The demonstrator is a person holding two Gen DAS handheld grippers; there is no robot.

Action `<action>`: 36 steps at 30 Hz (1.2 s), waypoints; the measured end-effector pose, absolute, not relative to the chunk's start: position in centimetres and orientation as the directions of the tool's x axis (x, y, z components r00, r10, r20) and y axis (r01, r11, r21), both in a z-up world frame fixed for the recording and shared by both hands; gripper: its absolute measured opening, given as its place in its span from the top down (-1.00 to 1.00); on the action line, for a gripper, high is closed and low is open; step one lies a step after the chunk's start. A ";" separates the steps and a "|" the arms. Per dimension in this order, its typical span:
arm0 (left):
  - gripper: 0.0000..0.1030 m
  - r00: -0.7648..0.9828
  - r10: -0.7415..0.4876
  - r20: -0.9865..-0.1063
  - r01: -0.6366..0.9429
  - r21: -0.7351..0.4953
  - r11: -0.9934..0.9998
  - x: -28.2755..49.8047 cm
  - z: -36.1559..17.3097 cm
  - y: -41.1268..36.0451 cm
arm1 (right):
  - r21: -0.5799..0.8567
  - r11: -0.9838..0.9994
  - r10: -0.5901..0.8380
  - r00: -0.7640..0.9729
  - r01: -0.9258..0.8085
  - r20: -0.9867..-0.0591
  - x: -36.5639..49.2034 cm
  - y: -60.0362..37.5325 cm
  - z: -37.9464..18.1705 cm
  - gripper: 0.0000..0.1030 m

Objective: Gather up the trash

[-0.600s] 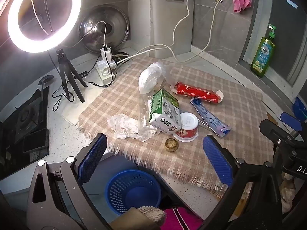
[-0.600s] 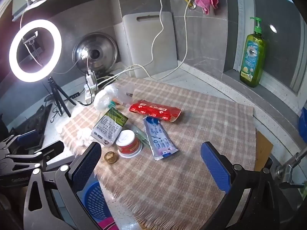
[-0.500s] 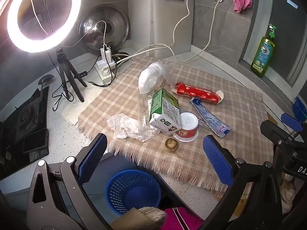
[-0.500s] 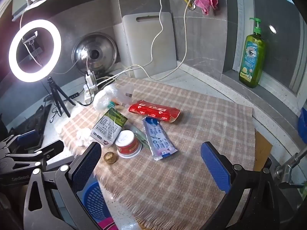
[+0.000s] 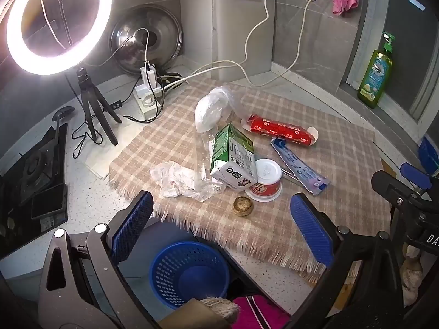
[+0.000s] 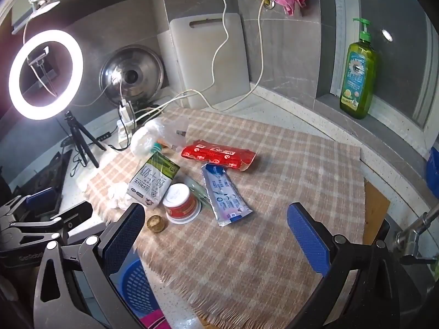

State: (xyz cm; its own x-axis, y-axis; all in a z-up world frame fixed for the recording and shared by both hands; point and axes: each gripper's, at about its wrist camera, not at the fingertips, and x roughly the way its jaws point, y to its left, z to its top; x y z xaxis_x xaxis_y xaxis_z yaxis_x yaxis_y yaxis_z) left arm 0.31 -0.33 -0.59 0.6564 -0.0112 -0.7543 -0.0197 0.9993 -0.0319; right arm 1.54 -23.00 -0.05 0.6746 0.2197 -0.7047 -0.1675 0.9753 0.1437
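Trash lies on a plaid cloth [image 5: 340,148]: a green-white milk carton [image 5: 233,159], a red-white cup [image 5: 266,178], a red wrapper [image 5: 279,131], a blue-white sachet [image 5: 299,167], crumpled plastic [image 5: 178,178], a white bag [image 5: 211,109] and a small brown cap [image 5: 242,205]. A blue basket [image 5: 189,271] stands below the counter edge. My left gripper [image 5: 219,227] hangs open above basket and cloth edge, holding nothing. My right gripper [image 6: 216,238] is open over the cloth's near part, right of the cup [image 6: 181,203], sachet [image 6: 225,192], carton [image 6: 153,181] and wrapper [image 6: 216,156].
A lit ring light [image 5: 57,19] on a tripod, a power strip [image 5: 148,96] with cables, a pot lid [image 5: 148,41] and a cutting board [image 5: 244,30] stand at the back. A green soap bottle [image 6: 356,79] is on the right ledge. A stove [image 5: 33,172] sits left.
The right wrist view has shifted slightly; the trash appears a touch further left. The left gripper has not visibly moved. Both stay open.
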 end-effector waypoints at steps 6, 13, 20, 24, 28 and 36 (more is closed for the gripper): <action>-0.98 0.659 -0.011 -0.752 -0.022 -0.034 0.999 0.3 -0.9 -0.5 | 0.152 0.974 0.224 0.672 -0.166 -0.706 1.6 -23.1 -0.2 -0.99; -0.98 0.656 -0.013 -0.755 -0.018 -0.033 0.999 0.4 -1.0 -0.7 | 0.156 0.974 0.226 0.671 -0.164 -0.707 1.7 -23.0 -0.4 -0.99; -0.98 0.654 -0.013 -0.756 -0.018 -0.034 0.999 0.4 -0.8 -0.6 | 0.159 0.974 0.226 0.670 -0.161 -0.707 1.7 -22.8 -0.4 -0.99; -0.98 0.652 -0.014 -0.758 -0.019 -0.035 0.999 0.5 -1.0 -0.6 | 0.162 0.974 0.227 0.669 -0.159 -0.708 1.7 -22.9 -0.5 -0.99; -0.98 0.653 -0.013 -0.757 -0.020 -0.034 0.999 0.4 -1.0 -0.8 | 0.165 0.973 0.229 0.665 -0.160 -0.711 1.8 -23.0 -0.5 -0.99; -0.98 0.652 -0.015 -0.758 -0.019 -0.036 0.999 0.4 -0.9 -0.7 | 0.170 0.973 0.230 0.661 -0.155 -0.714 1.8 -22.9 -0.7 -0.99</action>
